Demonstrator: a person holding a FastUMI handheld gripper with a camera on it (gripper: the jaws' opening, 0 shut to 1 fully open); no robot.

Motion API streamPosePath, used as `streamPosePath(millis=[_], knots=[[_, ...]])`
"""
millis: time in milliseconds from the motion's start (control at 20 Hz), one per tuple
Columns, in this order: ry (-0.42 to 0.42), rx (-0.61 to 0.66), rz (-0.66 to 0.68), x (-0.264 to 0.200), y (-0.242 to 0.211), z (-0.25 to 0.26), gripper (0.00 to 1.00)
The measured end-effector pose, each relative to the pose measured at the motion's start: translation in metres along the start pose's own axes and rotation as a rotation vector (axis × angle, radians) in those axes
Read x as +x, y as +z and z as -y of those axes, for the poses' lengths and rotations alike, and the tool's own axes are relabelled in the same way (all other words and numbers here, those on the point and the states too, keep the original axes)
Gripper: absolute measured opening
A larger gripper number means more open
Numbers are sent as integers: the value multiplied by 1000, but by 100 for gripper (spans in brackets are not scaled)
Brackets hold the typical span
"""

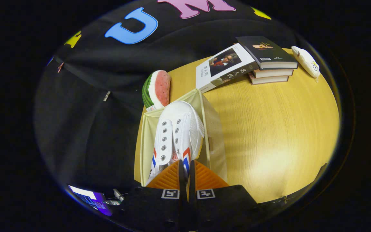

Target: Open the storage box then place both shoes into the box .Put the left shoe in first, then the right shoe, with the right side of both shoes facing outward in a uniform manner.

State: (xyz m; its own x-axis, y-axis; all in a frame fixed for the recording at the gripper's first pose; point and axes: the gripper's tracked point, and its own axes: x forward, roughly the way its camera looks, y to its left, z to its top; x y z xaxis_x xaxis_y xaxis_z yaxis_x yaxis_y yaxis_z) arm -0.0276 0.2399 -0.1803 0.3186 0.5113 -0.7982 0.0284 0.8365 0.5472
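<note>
Gripper view. Tool point(186, 167): fingers drawn almost together, pinching the rear collar of a white shoe point(179, 132); both fingers press on it. Shoe: white canvas, metal eyelets, red and blue stripes near the heel, toe pointing away from the fingers; held above the open top of the storage box point(216, 141). Storage box: cream fabric, upright on the table point(269, 129), just ahead of the fingers; interior largely hidden by the shoe, so contents cannot be told. Watermelon-slice plush point(157, 88): beyond the box, at the table's far edge against the black cloth wall. Books point(269, 61): a stack of three beyond the box, with one white-covered book point(224, 67) leaning against it. Small white pouch point(306, 60): just beside the stack.
</note>
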Motion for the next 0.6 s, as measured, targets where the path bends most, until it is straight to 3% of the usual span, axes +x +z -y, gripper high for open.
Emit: streamPosePath(millis=[50, 100, 200, 350, 600], knots=[[23, 13, -10, 1, -3, -7, 9], [72, 33, 6, 0, 2, -23, 18], [114, 32, 57, -10, 16, -40, 49], [109, -59, 129, -26, 31, -43, 99], [93, -170, 276, -81, 52, -30, 99]])
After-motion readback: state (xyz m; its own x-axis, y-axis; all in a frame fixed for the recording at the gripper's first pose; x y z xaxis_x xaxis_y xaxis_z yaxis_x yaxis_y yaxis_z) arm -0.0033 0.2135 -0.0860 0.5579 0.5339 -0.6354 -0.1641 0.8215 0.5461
